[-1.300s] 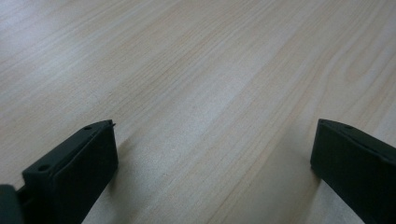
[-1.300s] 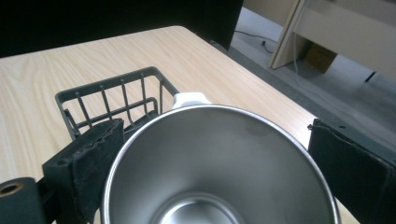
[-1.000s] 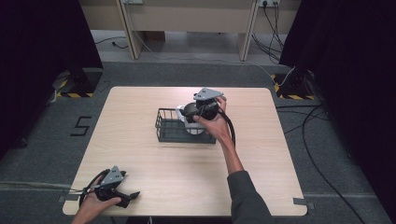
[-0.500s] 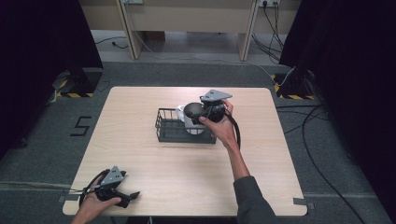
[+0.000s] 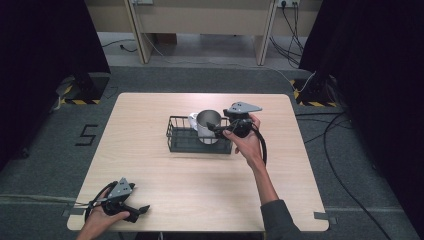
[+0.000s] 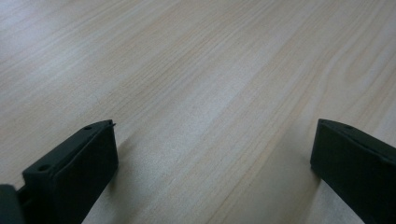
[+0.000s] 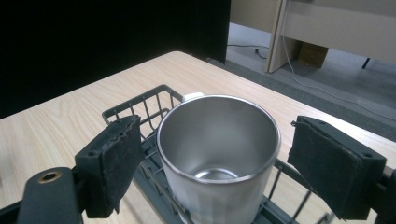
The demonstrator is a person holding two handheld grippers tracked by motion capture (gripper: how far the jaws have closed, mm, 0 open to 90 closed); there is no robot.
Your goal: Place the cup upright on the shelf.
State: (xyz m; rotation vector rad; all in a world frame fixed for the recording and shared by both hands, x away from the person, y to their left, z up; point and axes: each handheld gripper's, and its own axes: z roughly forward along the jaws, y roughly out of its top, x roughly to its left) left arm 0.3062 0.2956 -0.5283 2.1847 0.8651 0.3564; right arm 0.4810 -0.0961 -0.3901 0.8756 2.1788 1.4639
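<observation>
High view: the steel mug [image 5: 208, 126] stands upright in the right end of the black wire basket [image 5: 181, 139], at the centre of the frame on the worktop [image 5: 150, 165]. The right hand-held gripper [image 5: 220, 131] comes at it from the right, one jaw on each side of the cup wall. My judgement is that the step in hand is grasping the mug. To do it well, keep the jaws level and below the rim, close squarely on the wall, then lift straight up so the base clears the basket's wires. The left hand-held gripper [image 5: 141, 209] rests at the lower left of the frame, well apart from the basket. A white part at the mug's upper left is probably a handle — too small here to be sure.

Left gripper view: the jaws stand wide apart over bare wood, holding nothing.

Right gripper view: the mug [image 7: 219, 154] fills the centre, empty inside, with both pads spread clear of its wall — open, nothing gripped yet. The white tab behind the rim is mostly hidden by the cup. The mug's base and the basket [image 7: 140, 105] floor beneath it are cut off at the bottom edge, so I cannot tell how it sits on the wires.
</observation>
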